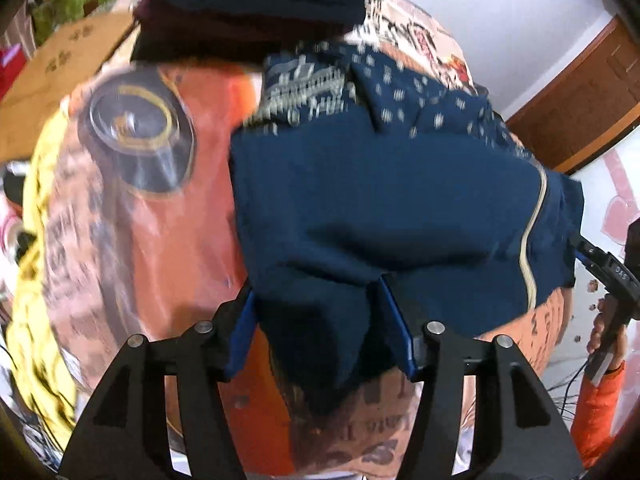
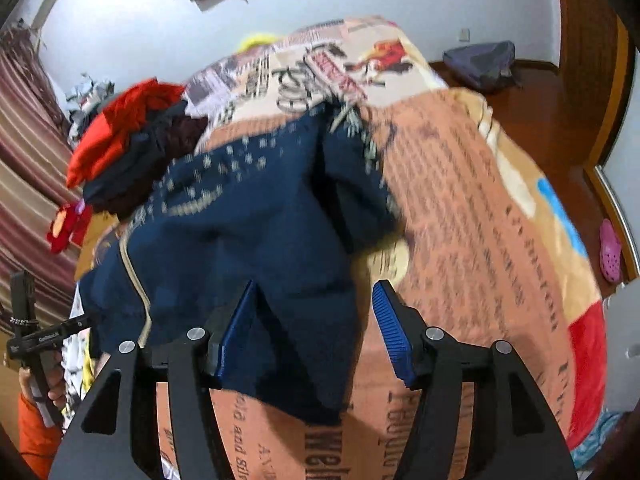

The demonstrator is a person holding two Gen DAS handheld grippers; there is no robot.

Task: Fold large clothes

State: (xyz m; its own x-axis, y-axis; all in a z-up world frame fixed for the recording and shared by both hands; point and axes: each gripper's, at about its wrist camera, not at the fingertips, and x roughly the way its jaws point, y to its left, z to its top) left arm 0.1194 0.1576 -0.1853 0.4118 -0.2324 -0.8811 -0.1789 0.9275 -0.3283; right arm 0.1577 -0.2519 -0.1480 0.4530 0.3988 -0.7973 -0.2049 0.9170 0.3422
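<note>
Navy garment (image 1: 372, 200), part folded, on the bed (image 1: 168, 248) just before the clothes pile (image 1: 256, 4); pale-dotted band at its far end, cream seam down one side. Left gripper (image 1: 320, 328) and right gripper (image 2: 316, 328): fingers parted, near hem corners loose between them, nothing pinched. Advised: draw both clear without snagging, then smooth the fold.
</note>
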